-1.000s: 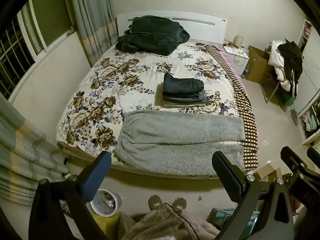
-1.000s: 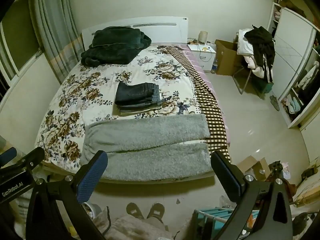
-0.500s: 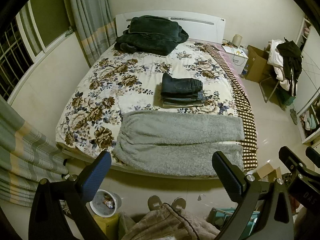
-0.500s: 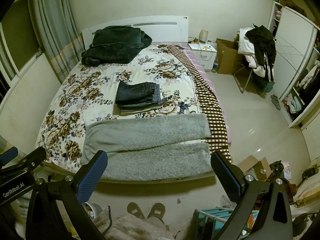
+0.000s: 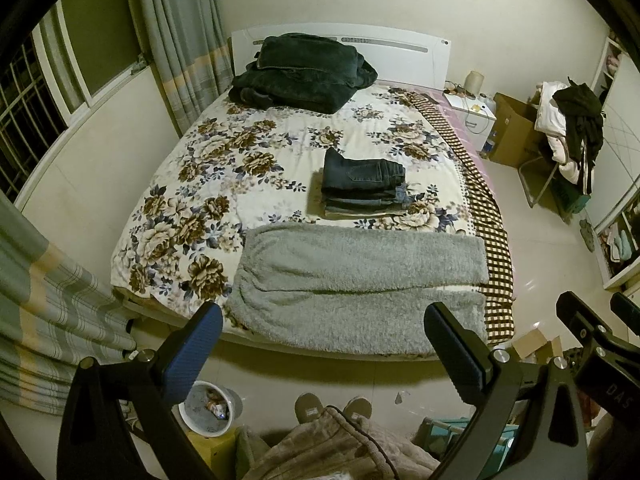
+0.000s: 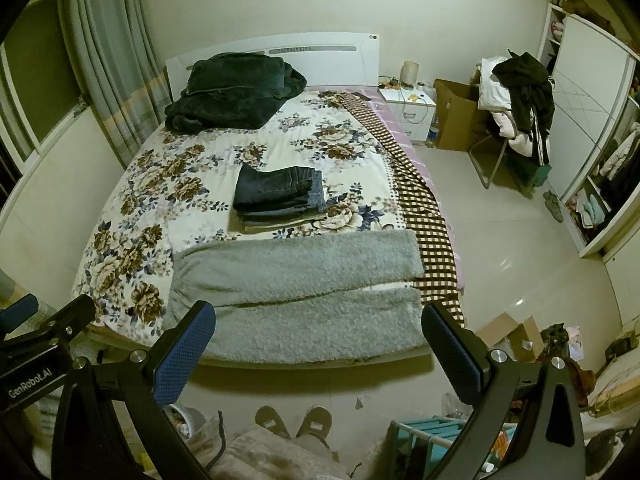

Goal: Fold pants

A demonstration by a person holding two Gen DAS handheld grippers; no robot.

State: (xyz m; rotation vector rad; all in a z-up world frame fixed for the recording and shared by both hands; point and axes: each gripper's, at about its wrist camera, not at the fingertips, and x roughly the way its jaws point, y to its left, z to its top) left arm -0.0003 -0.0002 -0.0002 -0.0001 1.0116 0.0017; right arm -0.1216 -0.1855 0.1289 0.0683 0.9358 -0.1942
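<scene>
A pair of grey fleece pants [image 5: 360, 284] lies spread flat across the foot of the bed [image 5: 208, 184], waistband toward the window side and both legs side by side reaching to the checkered edge of the bedding; the near leg runs along the mattress edge. Just behind the pants on the floral cover sits a stack of folded jeans [image 5: 362, 182], dark denim on top, and a dark green blanket [image 5: 300, 72] is heaped against the white headboard. The left gripper [image 5: 322, 344] hovers above the floor in front of the bed with its fingers spread wide and nothing between them; the right gripper [image 6: 318, 344] is held the same way, fingers wide apart and empty, well short of the pants. On the floor below the left gripper stands a small white waste bin [image 5: 210, 408] holding crumpled scraps and wrappers. An open cardboard box [image 6: 460, 116] stands beside the white nightstand [image 6: 408, 110]; what is inside cannot be seen. A chair [image 6: 516, 108] by the wardrobe carries a pile of light and black clothes, and the open wardrobe shelves [image 6: 600, 200] hold folded items and hanging garments. The person's slippers [image 6: 294, 424] show at the bottom edge.
</scene>
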